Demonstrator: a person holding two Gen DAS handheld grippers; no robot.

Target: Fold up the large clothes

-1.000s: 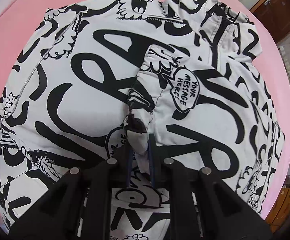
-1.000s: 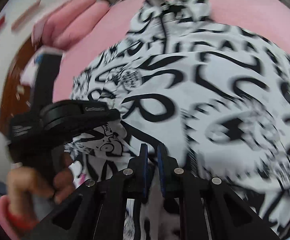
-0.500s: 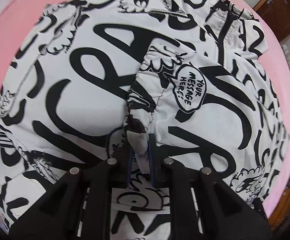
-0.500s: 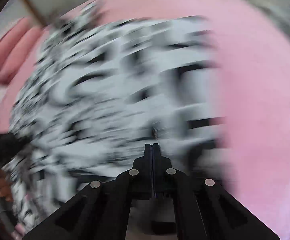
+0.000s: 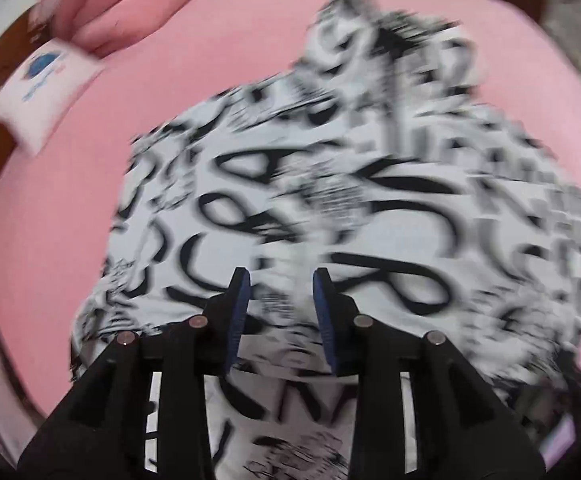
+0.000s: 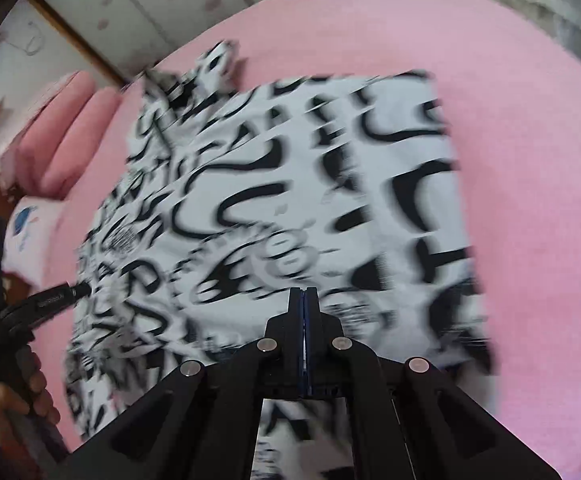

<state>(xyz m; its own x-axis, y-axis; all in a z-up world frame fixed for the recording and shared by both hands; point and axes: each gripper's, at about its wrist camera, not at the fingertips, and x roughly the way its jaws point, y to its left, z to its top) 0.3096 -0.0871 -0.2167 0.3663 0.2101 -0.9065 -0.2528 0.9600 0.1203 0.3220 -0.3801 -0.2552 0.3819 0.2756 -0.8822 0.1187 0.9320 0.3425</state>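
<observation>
The left claw [image 5: 280, 280] stands wide open, holding nothing, its 2 fingers over the near part of the garment [image 5: 370, 208]. The right claw [image 6: 303, 300] is pressed closed, empty, above the garment's near edge. Beyond, the garment spreads on the pink bed [image 6: 530, 140].

1. Black-and-white printed garment [image 6: 290, 184] covers the middle of the pink bed surface [image 6: 530, 184]; bare pink runs wide along its right side and beyond its far edge.
2. Left side is tighter: pink pillows [image 6: 70, 128] and a white pillow [image 5: 42, 92] sit near the garment's far-left corner.
3. Left gripper [image 6: 78, 291] reaches in at the garment's left edge, blocking that flank.
4. A band of bare pink separates the white pillow from the garment.
</observation>
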